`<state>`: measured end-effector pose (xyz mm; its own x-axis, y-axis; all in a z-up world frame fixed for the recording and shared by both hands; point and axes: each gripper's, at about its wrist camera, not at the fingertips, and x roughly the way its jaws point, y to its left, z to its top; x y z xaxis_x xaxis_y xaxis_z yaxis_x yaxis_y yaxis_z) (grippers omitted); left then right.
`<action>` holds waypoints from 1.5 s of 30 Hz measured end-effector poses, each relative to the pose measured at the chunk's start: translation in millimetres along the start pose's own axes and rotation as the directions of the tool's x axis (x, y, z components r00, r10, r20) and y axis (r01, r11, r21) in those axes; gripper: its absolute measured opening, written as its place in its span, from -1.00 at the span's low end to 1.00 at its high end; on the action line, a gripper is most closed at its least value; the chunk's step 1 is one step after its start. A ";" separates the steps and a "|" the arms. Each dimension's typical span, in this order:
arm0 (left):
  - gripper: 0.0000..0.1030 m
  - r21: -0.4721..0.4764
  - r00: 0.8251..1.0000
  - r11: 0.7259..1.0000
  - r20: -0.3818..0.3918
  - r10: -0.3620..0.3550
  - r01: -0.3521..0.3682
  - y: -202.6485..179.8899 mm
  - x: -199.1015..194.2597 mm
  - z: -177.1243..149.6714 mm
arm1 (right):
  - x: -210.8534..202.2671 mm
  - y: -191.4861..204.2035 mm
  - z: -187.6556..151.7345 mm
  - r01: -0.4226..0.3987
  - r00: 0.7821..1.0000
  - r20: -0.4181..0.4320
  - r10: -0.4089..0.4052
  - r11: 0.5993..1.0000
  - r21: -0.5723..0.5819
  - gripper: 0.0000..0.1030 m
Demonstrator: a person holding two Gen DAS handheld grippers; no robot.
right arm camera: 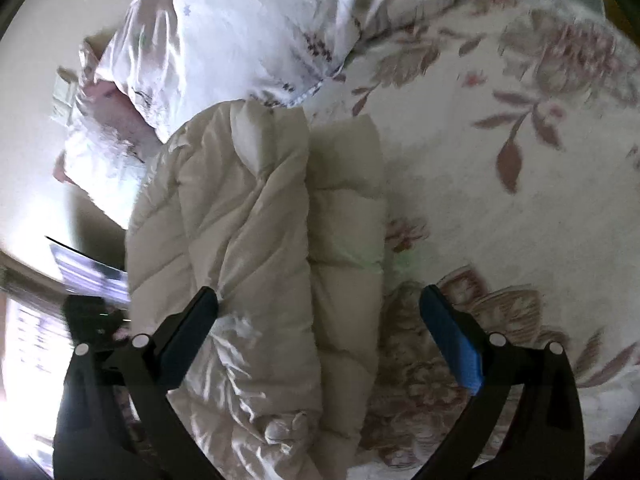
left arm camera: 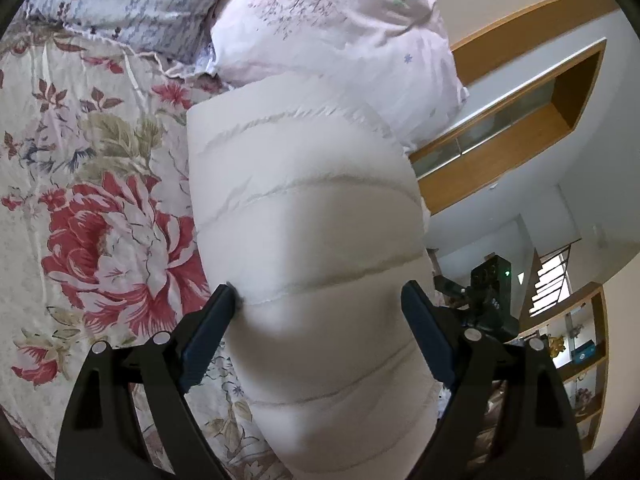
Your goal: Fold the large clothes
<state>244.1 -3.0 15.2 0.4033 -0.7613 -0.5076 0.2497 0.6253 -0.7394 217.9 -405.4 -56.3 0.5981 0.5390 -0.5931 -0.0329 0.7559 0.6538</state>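
Observation:
A cream quilted puffer jacket [left arm camera: 308,216] lies folded into a long bundle on the floral bedspread [left arm camera: 92,184]. My left gripper [left arm camera: 320,300] is open, its fingers standing wide on either side of the bundle, the left fingertip [left arm camera: 228,300] touching the fabric. In the right wrist view the same jacket [right arm camera: 256,240] shows rumpled, with a folded panel along its right side. My right gripper [right arm camera: 320,304] is open above the jacket, its left fingertip [right arm camera: 206,304] at a crease and its right one over the bedspread [right arm camera: 500,200].
A pink-white pillow [left arm camera: 340,28] and a blue-patterned pillow [left arm camera: 132,4] lie beyond the jacket. Wooden wall shelves [left arm camera: 512,120] and a window [left arm camera: 552,276] show past the bed edge on the right. The other gripper's body [left arm camera: 488,288] shows there too.

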 end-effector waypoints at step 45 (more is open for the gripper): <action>0.09 -0.065 0.981 0.979 0.043 -0.189 0.192 18.9 -17.9 -0.6 | 49.7 79.5 -24.7 -0.415 0.898 -0.189 0.398 0.908 -0.062 -0.29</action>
<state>241.1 22.4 10.0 0.3862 -0.8579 -0.3390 0.2646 0.4551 -0.8502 225.2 -309.4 -45.4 0.3725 0.8549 -0.3610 -0.3277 0.4851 0.8107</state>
